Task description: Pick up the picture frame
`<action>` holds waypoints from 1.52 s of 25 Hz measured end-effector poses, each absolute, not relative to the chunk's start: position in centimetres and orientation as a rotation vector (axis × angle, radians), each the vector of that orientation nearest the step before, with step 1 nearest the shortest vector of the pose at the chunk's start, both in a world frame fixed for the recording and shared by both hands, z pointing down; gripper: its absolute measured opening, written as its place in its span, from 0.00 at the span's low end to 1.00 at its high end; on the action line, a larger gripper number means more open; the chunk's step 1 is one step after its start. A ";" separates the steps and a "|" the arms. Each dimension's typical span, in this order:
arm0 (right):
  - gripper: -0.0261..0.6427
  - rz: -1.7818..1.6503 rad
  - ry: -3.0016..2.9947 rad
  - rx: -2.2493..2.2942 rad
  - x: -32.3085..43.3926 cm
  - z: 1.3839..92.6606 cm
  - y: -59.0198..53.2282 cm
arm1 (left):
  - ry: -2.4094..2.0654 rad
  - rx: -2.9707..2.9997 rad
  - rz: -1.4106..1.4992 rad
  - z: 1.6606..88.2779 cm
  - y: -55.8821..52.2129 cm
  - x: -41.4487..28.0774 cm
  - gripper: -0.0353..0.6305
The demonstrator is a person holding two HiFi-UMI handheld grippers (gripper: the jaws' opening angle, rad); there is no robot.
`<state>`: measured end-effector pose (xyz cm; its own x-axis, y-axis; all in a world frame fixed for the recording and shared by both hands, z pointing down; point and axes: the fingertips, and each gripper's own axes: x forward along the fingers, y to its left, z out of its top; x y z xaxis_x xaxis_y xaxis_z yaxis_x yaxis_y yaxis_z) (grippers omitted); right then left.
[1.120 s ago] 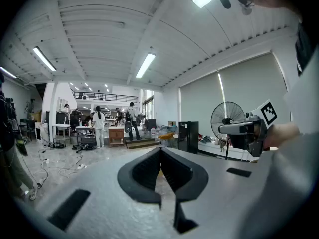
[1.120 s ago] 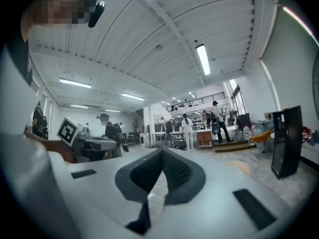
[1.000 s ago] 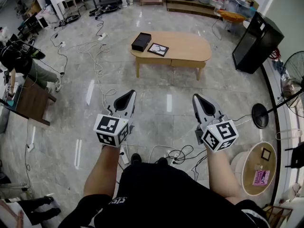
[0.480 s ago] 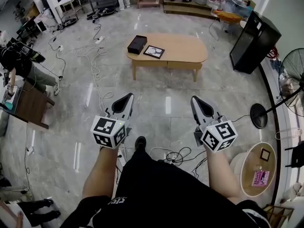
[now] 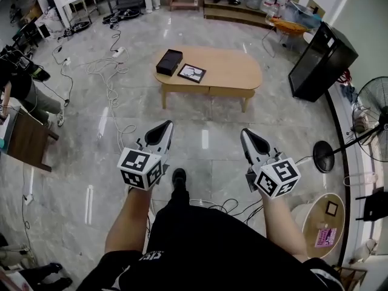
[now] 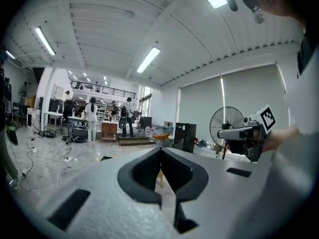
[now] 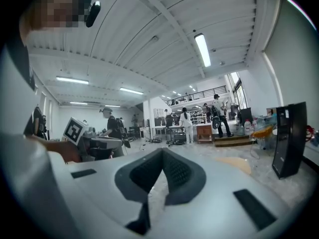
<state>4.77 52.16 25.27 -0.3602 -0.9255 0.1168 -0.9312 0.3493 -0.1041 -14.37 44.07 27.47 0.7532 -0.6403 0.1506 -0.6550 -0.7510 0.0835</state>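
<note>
A black picture frame [image 5: 191, 73] lies flat on the left part of an oval wooden coffee table [image 5: 233, 71], well ahead of me across the floor. Both grippers are held out level at waist height, far short of the table. My left gripper [image 5: 164, 125] is shut with nothing in it; its jaws [image 6: 160, 151] meet at the tips. My right gripper [image 5: 247, 132] is also shut and empty, with its jaws [image 7: 163, 152] closed together. The right gripper also shows at the right of the left gripper view, and the left gripper at the left of the right gripper view.
A black box [image 5: 169, 62] sits on the table beside the frame. Cables [image 5: 112, 77] trail over the marble floor at left and by my feet. A black cabinet [image 5: 318, 59], a standing fan [image 5: 370, 111] and a small round table [image 5: 321, 220] stand at right; people are at the far left and back.
I have stepped forward: one foot has come out ahead of me, the view has shifted toward the table, and both grippers, still shut, have come along.
</note>
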 end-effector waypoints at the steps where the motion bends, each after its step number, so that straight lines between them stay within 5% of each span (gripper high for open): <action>1: 0.05 0.241 -2.542 1.755 4.8 25.5 50.7 | -1.039 2.819 0.166 27.6 42.6 -14.3 0.07; 17: 0.05 0.346 -2.446 1.743 0.7 27.0 24.8 | -0.936 2.771 0.238 30.9 17.3 -17.2 0.07; 38: 0.05 0.410 -2.476 1.772 7.9 29.4 13.0 | -0.874 2.761 0.305 32.3 6.3 -10.6 0.07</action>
<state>7.88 13.02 29.43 -0.3328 -0.9194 0.2096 -0.9379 0.2996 -0.1748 -10.58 6.34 32.31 0.8007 -0.5378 0.2640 -0.5854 -0.7961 0.1535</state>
